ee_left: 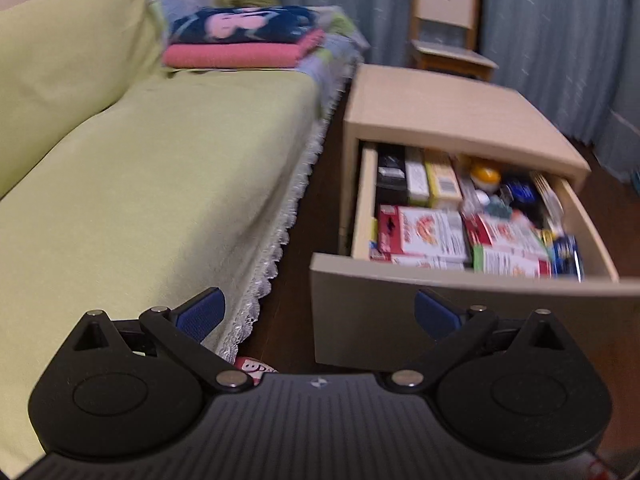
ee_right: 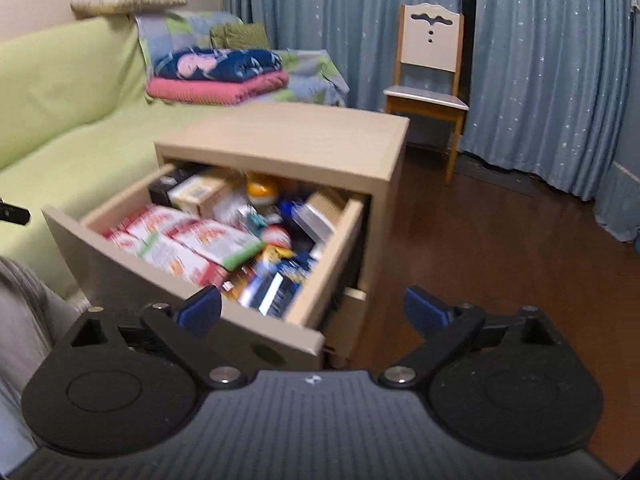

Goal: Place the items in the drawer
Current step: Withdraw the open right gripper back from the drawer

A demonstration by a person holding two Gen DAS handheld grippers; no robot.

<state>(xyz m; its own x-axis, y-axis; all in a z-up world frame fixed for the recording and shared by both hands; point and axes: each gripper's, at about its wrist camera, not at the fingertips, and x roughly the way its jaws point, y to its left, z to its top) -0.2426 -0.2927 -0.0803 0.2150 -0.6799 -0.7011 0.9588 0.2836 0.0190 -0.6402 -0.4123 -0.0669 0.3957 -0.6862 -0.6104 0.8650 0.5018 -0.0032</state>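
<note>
A: Entry, both wrist views. State of the left hand-held gripper (ee_left: 318,314)?

B: Released. Blue pads (ee_left: 202,312) spread wide, nothing between them. It hangs in front of the drawer (ee_left: 400,312), level with the front panel, with the sofa (ee_left: 140,168) on its left side.

A: Right hand-held gripper (ee_right: 312,312)?

B: Also released and empty. Blue fingertips (ee_right: 200,308) well apart; it sits over the near right corner of the drawer (ee_right: 316,284).

A: Where do the task items stand?

B: Inside the drawer, which is pulled out of the beige nightstand (ee_right: 288,140). It is packed. Red-and-white boxes (ee_left: 424,232) lie along the front. Toward the back there is a black box (ee_left: 390,174), a yellowish box (ee_left: 442,180) and a round yellow-orange object (ee_left: 485,174). Dark blue packets (ee_right: 280,284) sit in the front right corner. Labels too blurred to read.

A: Nightstand top?

B: Bare in both views.

A: Surroundings?

B: Sofa has a light green cover with a lace edge (ee_left: 276,240). Folded blankets (ee_right: 218,74), dark blue on pink, lie at its far end, and a cushion (ee_right: 128,0) lies on the backrest. A wooden chair (ee_right: 430,80) stands before blue curtains (ee_right: 540,60). Dark wood floor (ee_right: 500,248). Grey fabric (ee_right: 24,312) shows at the left edge of the right view; cannot tell what it is.
</note>
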